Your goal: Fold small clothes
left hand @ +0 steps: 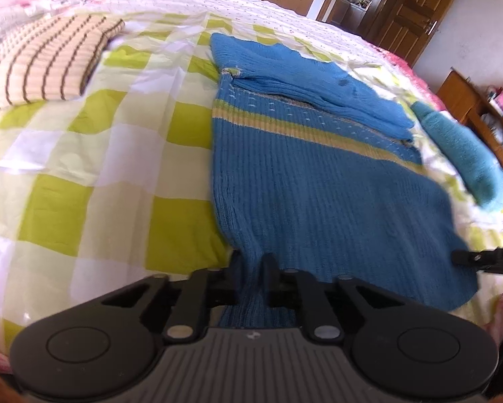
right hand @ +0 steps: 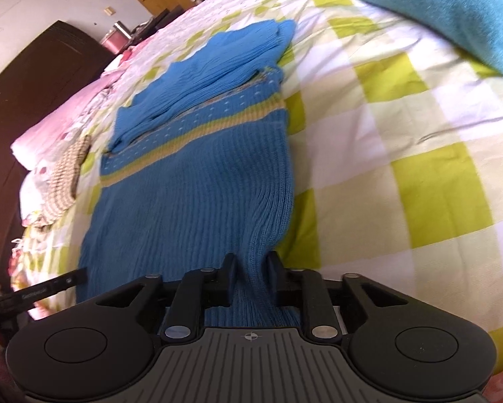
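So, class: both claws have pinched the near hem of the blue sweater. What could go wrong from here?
1. The sleeves already folded across the blue sweater may slide off if the hem is lifted fast.
2. The left claw and right claw each grip a narrow bunch, so the knit may slip or fold crooked.

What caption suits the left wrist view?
Left gripper pinching the hem of a blue knit sweater spread on a checked bedsheet.

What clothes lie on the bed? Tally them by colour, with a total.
Blue with a yellow-green band: 1, the sweater, pinched at its hem by the left gripper and right gripper.
Teal: 1, the folded garment.
Beige with dark stripes: 1, the folded top.
Total: 3
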`<state>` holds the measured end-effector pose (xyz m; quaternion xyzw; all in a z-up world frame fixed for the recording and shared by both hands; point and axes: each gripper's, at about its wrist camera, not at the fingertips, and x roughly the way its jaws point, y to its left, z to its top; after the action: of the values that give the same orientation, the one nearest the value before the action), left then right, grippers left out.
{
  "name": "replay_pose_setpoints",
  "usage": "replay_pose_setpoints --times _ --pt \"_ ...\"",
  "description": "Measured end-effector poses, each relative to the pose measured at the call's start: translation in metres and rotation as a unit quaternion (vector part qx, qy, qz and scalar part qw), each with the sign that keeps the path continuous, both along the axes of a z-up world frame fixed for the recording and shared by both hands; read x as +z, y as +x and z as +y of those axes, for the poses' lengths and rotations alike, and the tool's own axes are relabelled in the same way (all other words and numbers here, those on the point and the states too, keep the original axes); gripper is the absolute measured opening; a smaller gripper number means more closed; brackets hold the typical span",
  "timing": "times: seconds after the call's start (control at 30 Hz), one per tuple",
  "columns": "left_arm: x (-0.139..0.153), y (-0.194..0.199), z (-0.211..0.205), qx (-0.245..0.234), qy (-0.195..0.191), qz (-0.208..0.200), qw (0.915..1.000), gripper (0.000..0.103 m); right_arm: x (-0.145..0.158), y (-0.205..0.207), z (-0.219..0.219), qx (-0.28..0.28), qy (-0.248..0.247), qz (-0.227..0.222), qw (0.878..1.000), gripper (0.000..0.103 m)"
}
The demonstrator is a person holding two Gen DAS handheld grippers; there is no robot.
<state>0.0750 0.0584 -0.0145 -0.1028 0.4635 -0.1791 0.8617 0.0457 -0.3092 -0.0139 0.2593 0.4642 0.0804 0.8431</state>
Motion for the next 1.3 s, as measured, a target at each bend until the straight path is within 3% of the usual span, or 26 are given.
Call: replay_pose_setpoints --times 0.17,0.37,0.57,0.73,0.83,1.0,1.13,1.3 --pt "0.009 0.008 0.013 0.015 -0.090 0.011 0.9958 0.014 0.013 -0.005 -0.005 -0.009 0.075 -0.032 0.997 0.010" --pt "0.027 0.037 0.031 0.045 -0.204 -0.001 0.9780 0.014 0.039 0.008 -0.018 -0.048 0.161 -0.096 0.981 0.010" --pt "0.046 0.085 0.037 0.058 -0.269 -0.035 0.9607 0.014 0.059 0.054 -0.032 -0.077 0.198 -0.138 0.967 0.009" --pt "0.054 0.138 0.041 0.086 -0.281 -0.067 0.9534 0.014 0.064 0.114 -0.049 -0.113 0.215 -0.148 0.959 0.009" --pt "0.046 0.173 0.043 0.108 -0.286 -0.064 0.9498 0.014 0.058 0.154 -0.060 -0.146 0.215 -0.140 0.956 0.009" --pt "0.024 0.221 0.033 0.137 -0.265 -0.048 0.9532 0.014 0.040 0.209 -0.069 -0.184 0.181 -0.121 0.958 0.009" --pt "0.008 0.241 0.024 0.145 -0.248 -0.039 0.9570 0.014 0.031 0.230 -0.069 -0.192 0.159 -0.120 0.961 0.009" --pt "-0.004 0.255 0.025 0.163 -0.258 -0.020 0.9520 0.015 0.025 0.243 -0.074 -0.196 0.144 -0.112 0.963 0.013"
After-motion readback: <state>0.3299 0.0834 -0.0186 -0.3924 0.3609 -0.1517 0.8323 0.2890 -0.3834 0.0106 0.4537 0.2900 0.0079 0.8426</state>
